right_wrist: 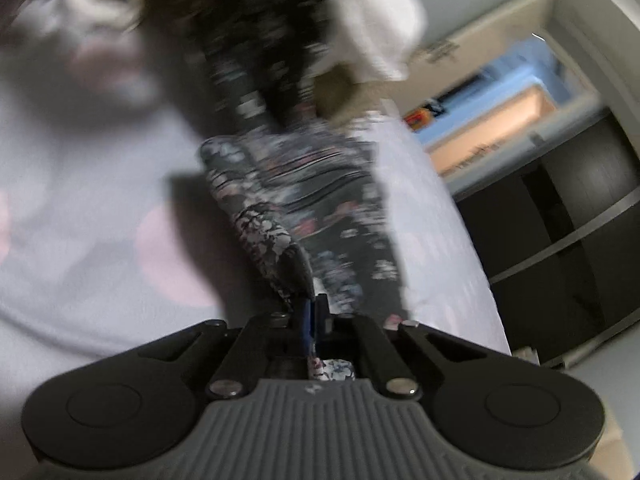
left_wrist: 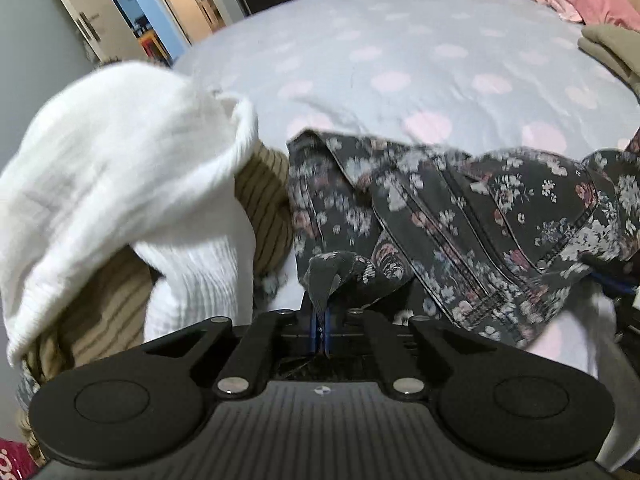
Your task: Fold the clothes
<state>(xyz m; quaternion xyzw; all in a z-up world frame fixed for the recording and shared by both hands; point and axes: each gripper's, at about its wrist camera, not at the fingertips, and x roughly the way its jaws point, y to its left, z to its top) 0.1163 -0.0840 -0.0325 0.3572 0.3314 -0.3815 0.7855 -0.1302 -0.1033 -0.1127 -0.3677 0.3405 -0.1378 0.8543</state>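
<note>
Left wrist view: polka-dot bedsheet (left_wrist: 400, 60) spreads wide, a dark floral garment (left_wrist: 460, 208) lying across its near edge, long axis left to right, beside a white cloth (left_wrist: 120, 152). Left gripper (left_wrist: 320, 312) pinches one floral corner; right gripper (right_wrist: 310, 312) clamps the other end.

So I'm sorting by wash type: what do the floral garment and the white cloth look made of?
Floral garment: looks like printed denim or heavy cotton twill, matte, with raised double-stitched seams. White cloth: probably cotton muslin or gauze, soft and matte, with a fine crinkled ribbed texture. Neither is certain from looks alone.
</note>
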